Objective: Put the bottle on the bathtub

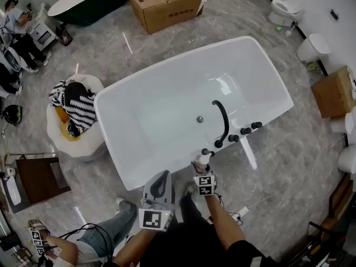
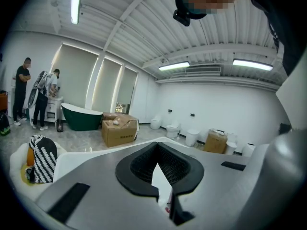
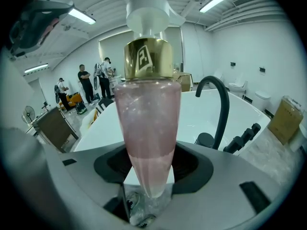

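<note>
Pink liquid half fills the pump bottle (image 3: 149, 128), which has a gold collar and a white pump head. The right gripper (image 3: 146, 210) pinches it by its narrow clear base, jaws pressed onto both sides. The bottle's long axis runs straight out from the jaws, pump end farthest from the gripper.

From the head view the bottle sits at the near rim of the white bathtub (image 1: 167, 121), just beside the round black knob (image 1: 207, 152) at the foot of the curved black faucet (image 1: 222, 121). Whether its base already touches the rim cannot be told. The ledge appears to lie directly under and just ahead of the bottle, so the coming move is probably a short lowering with the bottle kept upright, clear of the faucet fittings.

Beside it, the left gripper (image 1: 158, 191) hangs nearer the person and off the tub, its jaws drawn close together with nothing between them. The right hand is plainly the nearer one.
</note>
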`<state>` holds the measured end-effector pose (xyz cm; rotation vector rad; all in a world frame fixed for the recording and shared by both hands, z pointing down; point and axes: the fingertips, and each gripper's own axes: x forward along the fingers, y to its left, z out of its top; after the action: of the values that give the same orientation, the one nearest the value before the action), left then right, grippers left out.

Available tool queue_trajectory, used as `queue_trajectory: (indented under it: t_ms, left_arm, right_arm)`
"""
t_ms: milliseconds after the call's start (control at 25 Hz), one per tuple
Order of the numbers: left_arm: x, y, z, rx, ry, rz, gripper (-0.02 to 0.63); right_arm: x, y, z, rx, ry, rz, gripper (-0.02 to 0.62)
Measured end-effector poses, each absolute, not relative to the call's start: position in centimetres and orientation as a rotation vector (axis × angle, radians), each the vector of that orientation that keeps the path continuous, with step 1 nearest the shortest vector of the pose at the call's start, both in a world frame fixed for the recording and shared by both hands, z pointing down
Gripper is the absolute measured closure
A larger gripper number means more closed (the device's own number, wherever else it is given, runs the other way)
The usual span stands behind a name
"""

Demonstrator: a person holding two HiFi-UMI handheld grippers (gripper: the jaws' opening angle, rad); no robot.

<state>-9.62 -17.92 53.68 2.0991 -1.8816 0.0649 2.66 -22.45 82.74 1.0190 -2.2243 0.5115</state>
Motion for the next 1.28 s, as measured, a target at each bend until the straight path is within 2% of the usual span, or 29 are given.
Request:
queue_trajectory:
  t_ms: [480,1280]
  left_arm:
    - [-9.9,-18.0,55.8,2.06,-1.857,0.064,0.592]
    - [-10.8,-18.6,58.1,2.044,-1.835,0.1,0.592]
  right_arm:
    - [3.2,-23.7,89.5,1.072,-2.15,0.542,0.37]
    - [1.6,-25.8,92.3,1.086,-2.129,0.565,0.37]
